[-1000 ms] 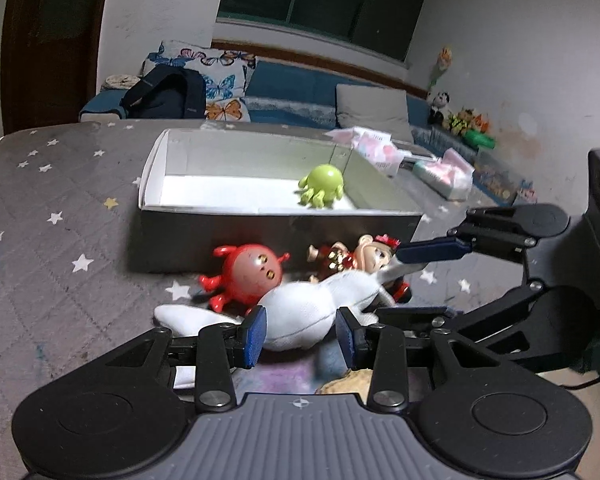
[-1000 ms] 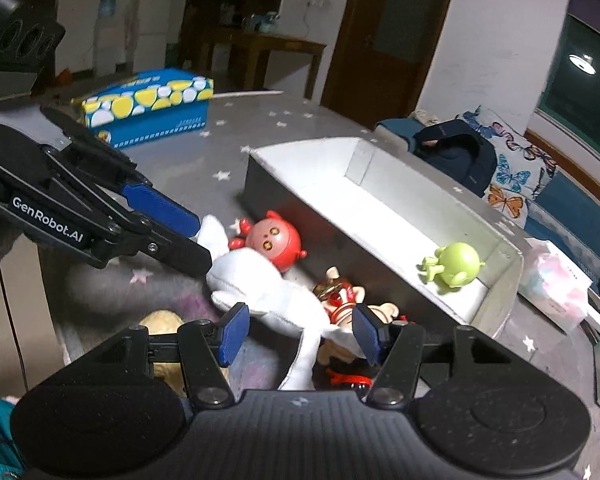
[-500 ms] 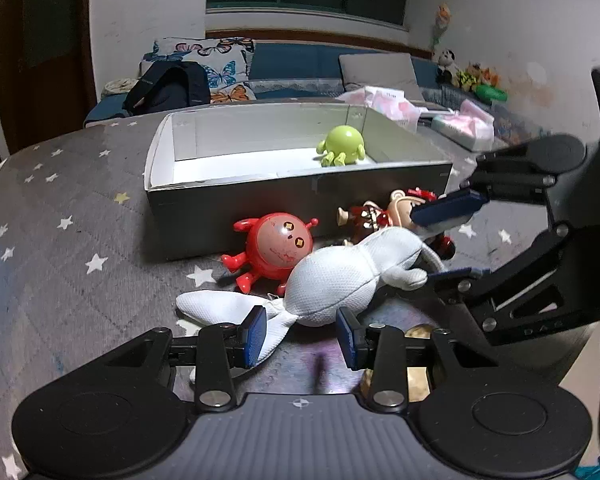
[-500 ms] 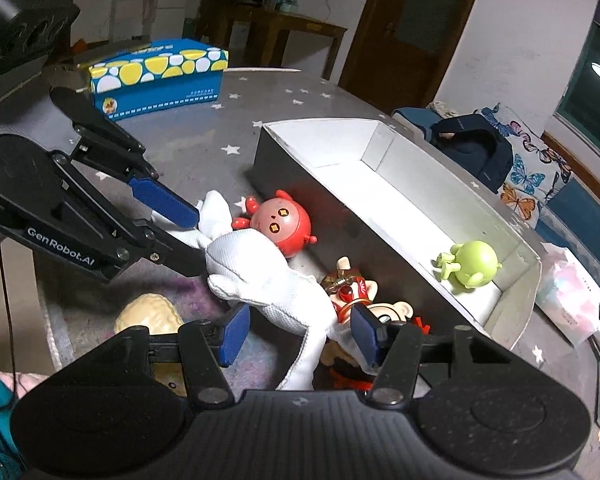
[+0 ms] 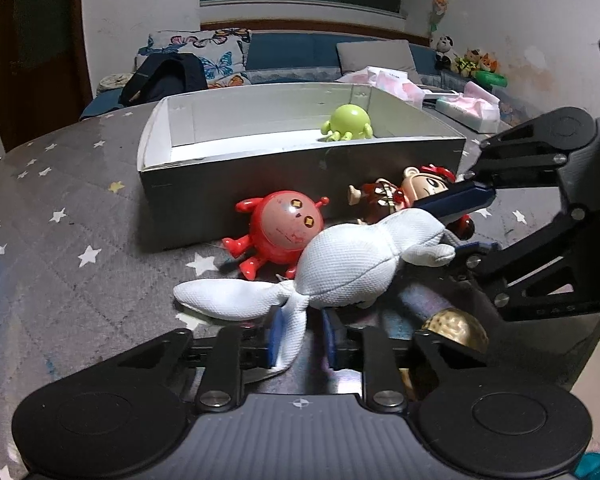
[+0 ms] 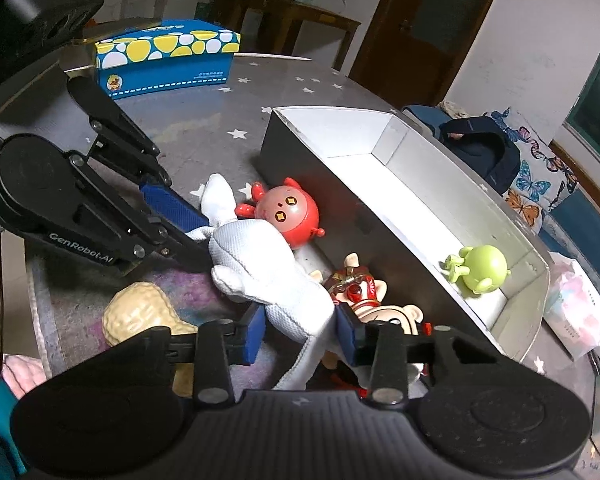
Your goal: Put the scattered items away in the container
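Five toys show, plus one box [image 5: 300,168]: one white plush [image 5: 348,268], one red toy [image 5: 284,228], one doll [image 5: 404,192], one green toy [image 5: 348,122] and one tan toy [image 6: 140,316]. The green one sits inside the box near its far end; the other four lie on the starred cloth [image 5: 60,240] outside the box's near wall. The plush stretches between the two grippers, its long axis running from one to the other. The left gripper [image 5: 300,340] has its fingers closed partway around the plush's thin tail end, one pad against the cloth, the other with a slight gap. The right gripper [image 6: 298,334] has its fingers pressed on the plush's body at its other end, with a limb dangling below. The red toy lies just beyond the plush, touching it, and the doll lies beside the right gripper's fingers, against the box. The tan toy rests left of the right fingers. One tissue box [image 6: 168,58] stands well apart.
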Demonstrator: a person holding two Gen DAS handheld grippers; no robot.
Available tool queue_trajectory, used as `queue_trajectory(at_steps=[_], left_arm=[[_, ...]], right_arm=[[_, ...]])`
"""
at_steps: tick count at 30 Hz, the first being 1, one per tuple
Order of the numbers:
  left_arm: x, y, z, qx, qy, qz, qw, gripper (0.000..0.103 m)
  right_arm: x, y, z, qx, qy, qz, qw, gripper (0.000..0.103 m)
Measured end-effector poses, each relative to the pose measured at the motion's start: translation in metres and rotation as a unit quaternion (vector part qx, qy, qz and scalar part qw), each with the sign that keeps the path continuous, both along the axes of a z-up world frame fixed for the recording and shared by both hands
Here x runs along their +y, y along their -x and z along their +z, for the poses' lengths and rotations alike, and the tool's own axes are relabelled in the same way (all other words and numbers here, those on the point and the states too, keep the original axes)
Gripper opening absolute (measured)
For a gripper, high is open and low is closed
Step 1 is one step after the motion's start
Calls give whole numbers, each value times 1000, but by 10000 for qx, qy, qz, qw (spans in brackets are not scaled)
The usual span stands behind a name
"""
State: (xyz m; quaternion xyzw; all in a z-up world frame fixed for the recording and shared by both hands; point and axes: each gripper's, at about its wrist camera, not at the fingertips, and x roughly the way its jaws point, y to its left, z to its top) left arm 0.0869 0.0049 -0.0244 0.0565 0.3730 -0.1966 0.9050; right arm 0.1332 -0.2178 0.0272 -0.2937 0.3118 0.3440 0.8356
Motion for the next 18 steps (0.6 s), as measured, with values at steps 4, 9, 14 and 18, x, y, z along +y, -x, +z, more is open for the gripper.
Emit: queue_trajectory(at_steps=[4,9,14,18], left_arm=[[8,2,4,-41,212,101,9997,9],[15,10,26,-256,506,173,9982,9],[17,5,64,-686,872,208,9936,9],[12,-18,92,-1000,1128,242,9883,9]], right_arm=[[-5,6,5,-57,-124,-9,9999,32],[-12,17,22,-246,-304,11,9992,31],[-21,16,48,-586,-518,-103,9969,30],[-28,0,67,-814,-654,-302,9941,29]])
